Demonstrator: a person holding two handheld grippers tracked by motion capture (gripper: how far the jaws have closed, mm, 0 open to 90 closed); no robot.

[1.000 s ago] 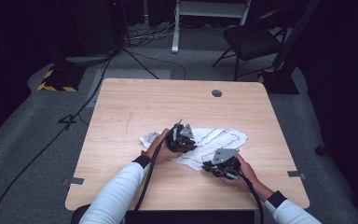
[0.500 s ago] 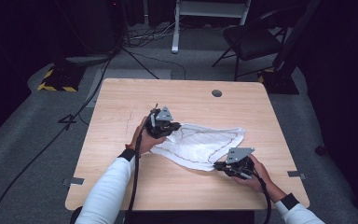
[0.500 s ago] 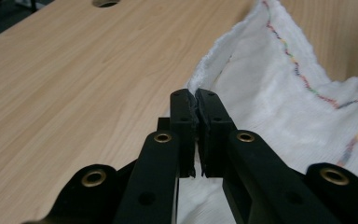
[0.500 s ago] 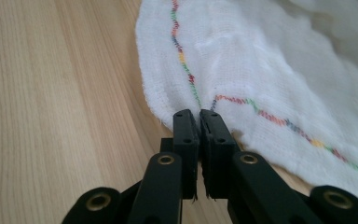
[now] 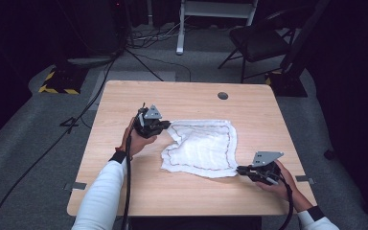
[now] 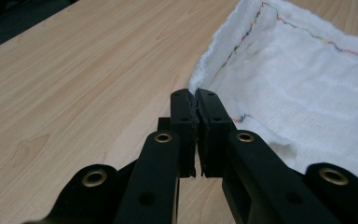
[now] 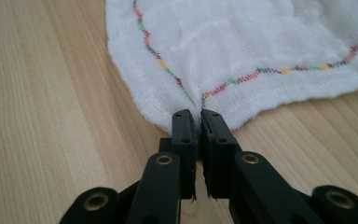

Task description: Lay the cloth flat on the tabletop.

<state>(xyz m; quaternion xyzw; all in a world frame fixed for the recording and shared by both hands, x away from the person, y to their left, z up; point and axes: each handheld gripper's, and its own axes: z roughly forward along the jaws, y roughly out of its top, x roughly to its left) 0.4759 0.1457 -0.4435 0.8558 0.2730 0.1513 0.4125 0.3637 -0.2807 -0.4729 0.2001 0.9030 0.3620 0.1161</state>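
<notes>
A white cloth (image 5: pixel 203 146) with a multicoloured stitched border lies spread on the wooden table (image 5: pixel 191 103). My left gripper (image 5: pixel 166 125) is shut on the cloth's far left corner, and the left gripper view shows the cloth (image 6: pixel 289 74) pinched between the tips of my left gripper (image 6: pixel 194 93). My right gripper (image 5: pixel 239 169) is shut on the near right corner. In the right gripper view the cloth (image 7: pixel 242 42) fans out from the closed tips of my right gripper (image 7: pixel 195 114), puckered where the stitched lines meet.
A round dark grommet (image 5: pixel 223 95) sits near the table's far edge. Beyond the table stand a dark chair (image 5: pixel 261 40), a white frame (image 5: pixel 215 9) and floor cables (image 5: pixel 139 40). Bare wood surrounds the cloth on every side.
Both grippers have pulled apart, the left toward the far left and the right toward the near right. The cloth went from bunched between them to stretched out flat.
</notes>
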